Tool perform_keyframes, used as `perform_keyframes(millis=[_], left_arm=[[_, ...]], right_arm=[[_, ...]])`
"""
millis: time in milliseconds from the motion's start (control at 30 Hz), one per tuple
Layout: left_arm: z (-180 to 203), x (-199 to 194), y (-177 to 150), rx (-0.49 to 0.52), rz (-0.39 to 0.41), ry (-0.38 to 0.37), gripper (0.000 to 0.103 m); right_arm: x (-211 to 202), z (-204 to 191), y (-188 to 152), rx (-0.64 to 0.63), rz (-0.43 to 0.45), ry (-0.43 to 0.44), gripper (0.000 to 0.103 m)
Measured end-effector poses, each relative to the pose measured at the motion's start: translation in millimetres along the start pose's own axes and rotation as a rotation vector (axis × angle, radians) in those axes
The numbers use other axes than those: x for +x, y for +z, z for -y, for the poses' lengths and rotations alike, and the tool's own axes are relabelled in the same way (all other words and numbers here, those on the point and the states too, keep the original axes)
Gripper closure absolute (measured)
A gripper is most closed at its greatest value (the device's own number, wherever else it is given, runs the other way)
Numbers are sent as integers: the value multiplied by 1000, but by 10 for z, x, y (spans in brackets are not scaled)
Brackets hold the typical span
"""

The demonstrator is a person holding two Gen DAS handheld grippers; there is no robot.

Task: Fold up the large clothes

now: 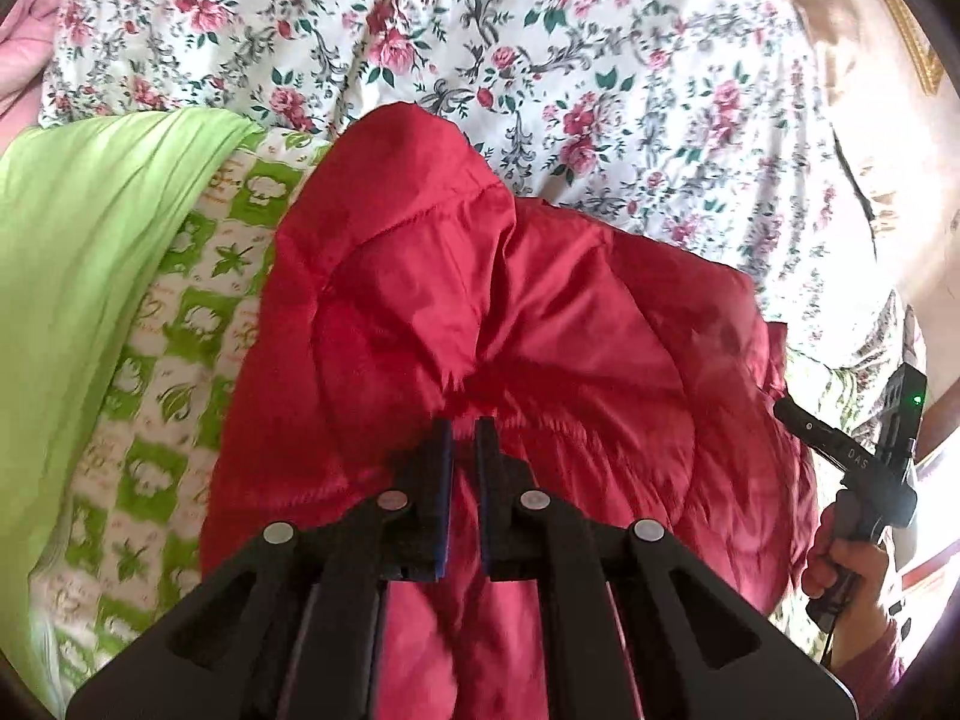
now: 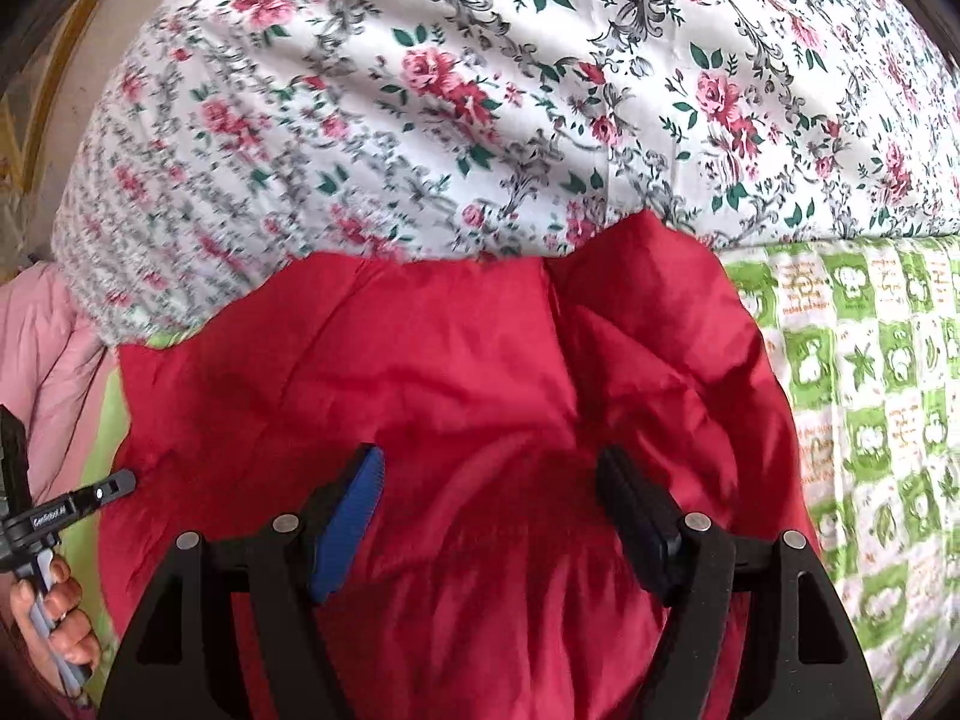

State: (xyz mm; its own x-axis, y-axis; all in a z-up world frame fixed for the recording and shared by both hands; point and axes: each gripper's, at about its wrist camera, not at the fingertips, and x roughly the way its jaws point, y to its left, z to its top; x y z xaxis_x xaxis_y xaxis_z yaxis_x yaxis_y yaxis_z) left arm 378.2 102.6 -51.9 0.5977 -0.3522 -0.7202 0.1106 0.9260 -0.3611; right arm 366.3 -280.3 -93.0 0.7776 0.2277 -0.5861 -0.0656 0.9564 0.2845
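1. A red padded jacket is seen spread across the near part of a bed, over a green-and-white patterned blanket, with a floral quilt beyond it toward the far edge.

2. The left gripper is shown with its jaws drawn almost together; a ridge of the red fabric is bunched right at the tips, and a pinch on the jacket is judged likely, though the blur leaves the contact itself unclear.

3. The right gripper is pictured with its fingers spread wide apart and nothing pressed between them; the jacket lies directly below and ahead of the gap.

4. In the left wrist view the jacket's long axis is seen running away from the fingers, from the gathered hem nearest the lens to the rounded hood end pointing at the floral quilt.

5. The relation on which the next move is judged to turn: both grippers are stationed at the same near end of the garment, side by side, so any fold would be carried forward along that axis toward the hood.

6. A plain green sheet is seen at the bed's left side, beside the patterned blanket.
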Motion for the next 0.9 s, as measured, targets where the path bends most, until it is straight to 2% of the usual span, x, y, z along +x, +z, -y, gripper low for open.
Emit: perform_keyframes(millis=[67, 133, 167, 267, 367, 400, 500, 633, 700, 800, 900], left_arm=[[-20, -95, -57, 7, 6, -2, 89], [5, -174, -94, 15, 16, -5, 78], [23, -163, -89, 22, 20, -4, 68], [7, -256, -157, 33, 35, -8, 56], [-72, -318, -202, 44, 54, 14, 27], [-109, -313, -215, 41, 58, 15, 24], [-277, -272, -228, 5, 41, 15, 24], [-530, -133, -237, -57, 3, -8, 24], [-614, -47, -240, -85, -32, -48, 23], [-757, 112, -239, -166, -100, -152, 20], [-860, 211, -242, -241, -122, -230, 20]], right_arm=[[-113, 12, -64, 0, -7, 20, 28], [-230, 93, -150, 1, -12, 31, 28], [-293, 129, -196, 2, -17, 38, 28], [-466, 222, -303, 1, -33, 43, 28], [-641, 351, -417, -10, -31, 23, 27], [-660, 334, -427, -13, -28, 14, 26], [-786, 512, -449, 2, -29, -7, 17], [-867, 773, -492, 44, -38, 6, 15], [-847, 899, -504, 66, -49, 5, 14], [-735, 1077, -491, 134, -86, 56, 13], [-557, 1192, -470, 183, -132, 133, 13]])
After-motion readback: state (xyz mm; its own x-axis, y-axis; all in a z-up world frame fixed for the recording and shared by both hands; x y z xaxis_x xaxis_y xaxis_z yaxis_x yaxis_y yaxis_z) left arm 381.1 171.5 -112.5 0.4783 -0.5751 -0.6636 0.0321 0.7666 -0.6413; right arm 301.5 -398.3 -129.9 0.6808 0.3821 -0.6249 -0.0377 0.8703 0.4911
